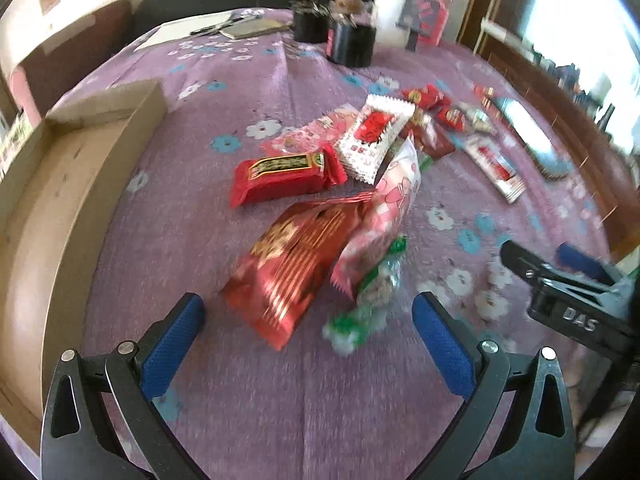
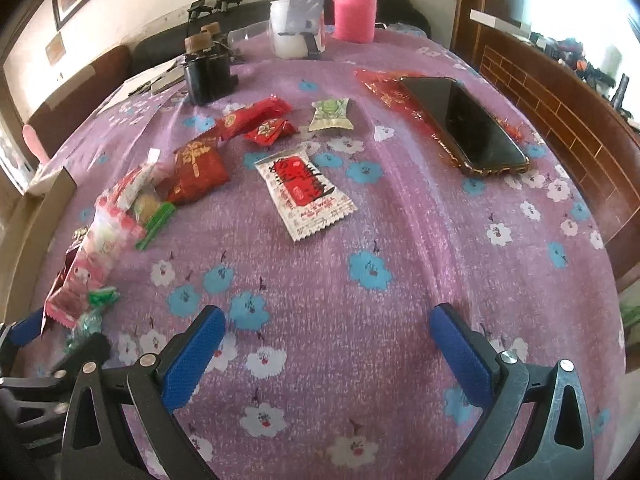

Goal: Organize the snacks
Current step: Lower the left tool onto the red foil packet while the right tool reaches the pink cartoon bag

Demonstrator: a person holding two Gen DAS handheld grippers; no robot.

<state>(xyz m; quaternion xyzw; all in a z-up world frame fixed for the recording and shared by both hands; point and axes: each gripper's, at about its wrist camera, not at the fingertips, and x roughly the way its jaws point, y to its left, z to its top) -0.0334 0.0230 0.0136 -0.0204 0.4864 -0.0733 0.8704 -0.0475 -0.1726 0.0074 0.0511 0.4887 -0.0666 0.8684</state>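
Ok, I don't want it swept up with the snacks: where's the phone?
The phone lies flat at the table's far right in the right wrist view, resting on a red wrapper, right of the small green packet.

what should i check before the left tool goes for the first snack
1. Left tool open: ok, fingers wide apart, nothing between them.
2. Right tool out of the way: ok, open over bare cloth.
3. Nearest target in front: ok, red striped packet and green candy lie just ahead.
4. Target lies free: not ok, pink packet leans on the red one.
5. Cardboard box ready: ok, open on the left.
6. Phone clear of snacks: ok.
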